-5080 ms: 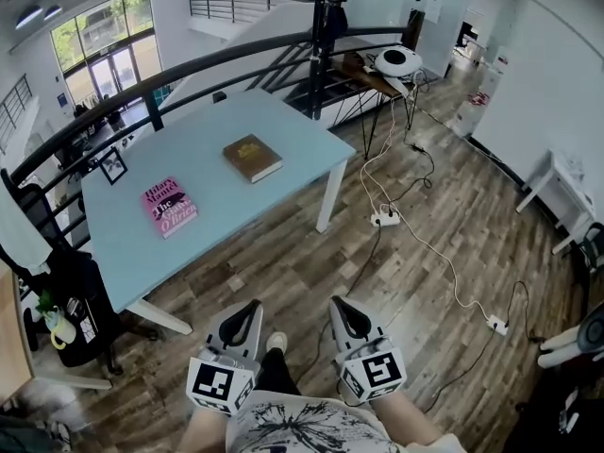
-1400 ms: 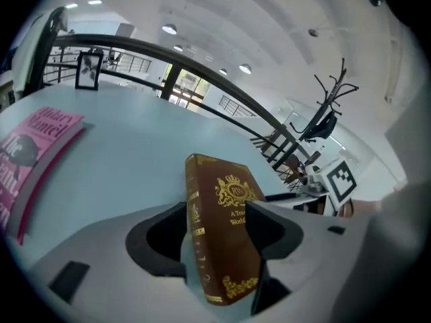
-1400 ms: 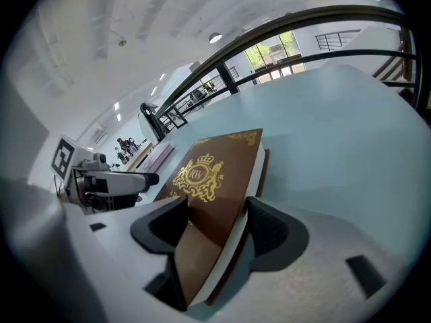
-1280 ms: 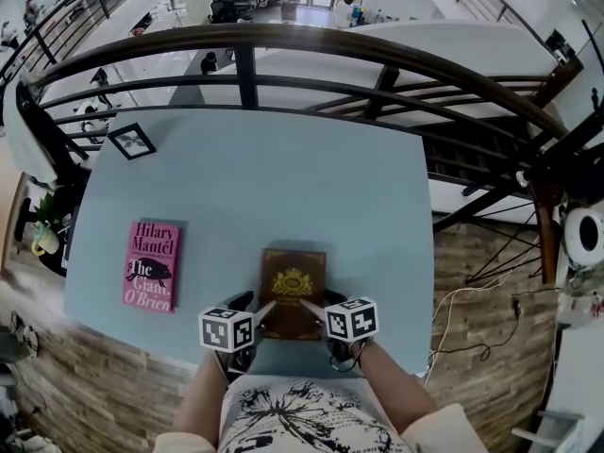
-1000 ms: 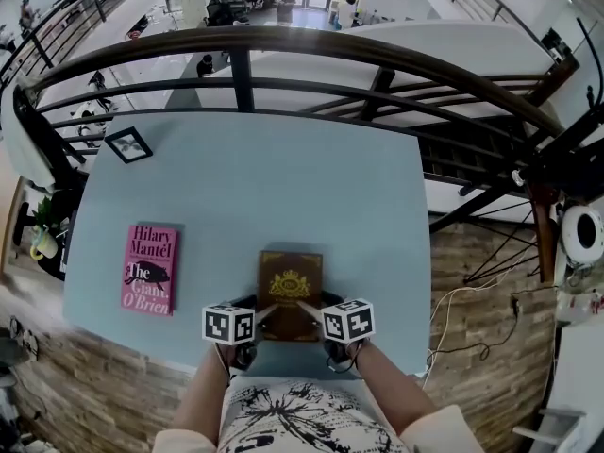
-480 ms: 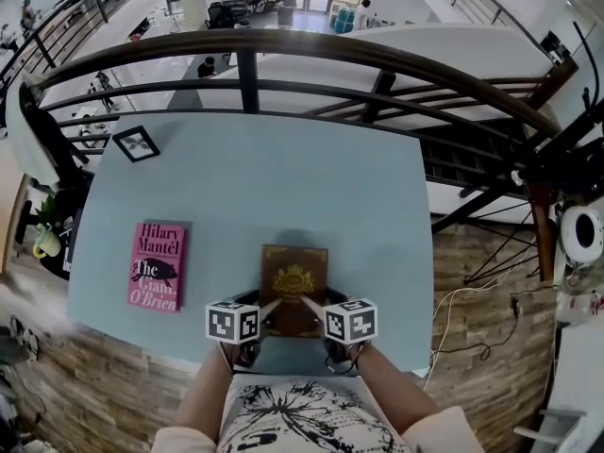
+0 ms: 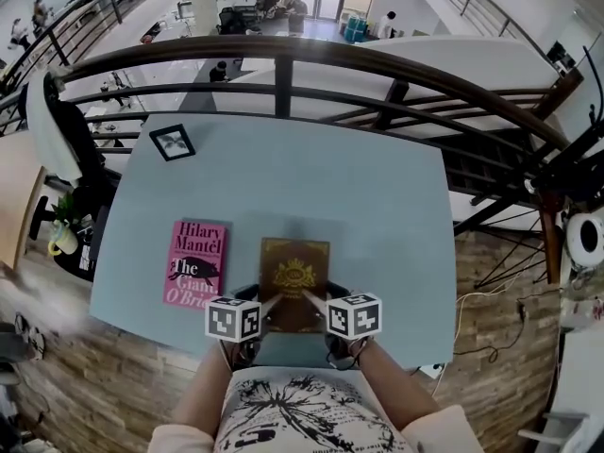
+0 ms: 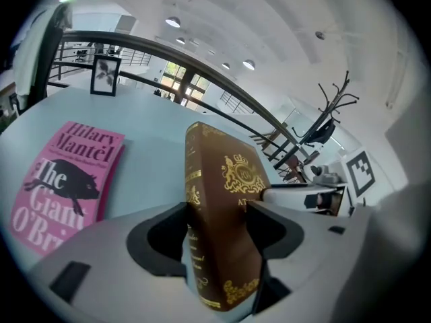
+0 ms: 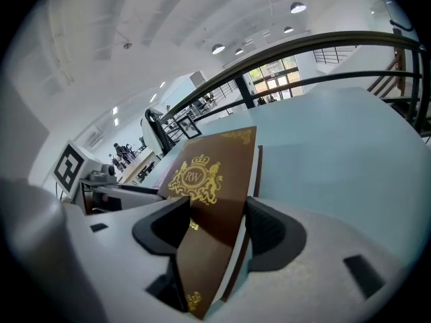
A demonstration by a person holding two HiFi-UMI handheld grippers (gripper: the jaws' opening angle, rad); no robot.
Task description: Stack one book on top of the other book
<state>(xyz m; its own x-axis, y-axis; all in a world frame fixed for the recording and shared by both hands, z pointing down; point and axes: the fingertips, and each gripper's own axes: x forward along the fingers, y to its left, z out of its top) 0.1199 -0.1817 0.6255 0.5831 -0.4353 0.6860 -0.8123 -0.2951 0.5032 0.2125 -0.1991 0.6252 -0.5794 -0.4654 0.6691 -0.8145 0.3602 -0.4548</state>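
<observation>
Up comes the brown book, lifted off the blue table and carried closer to the pink book than a moment ago. The left gripper is clamped on its near left corner at the spine, and the right gripper on the near right corner, both sets of jaws pressing the covers. It hangs just right of the pink book, which lies flat, a strip of tabletop showing between them.

Count: 2 books – brown book, pink book. 1 framed picture. 1 table. 2 grippers – left gripper, right gripper.
</observation>
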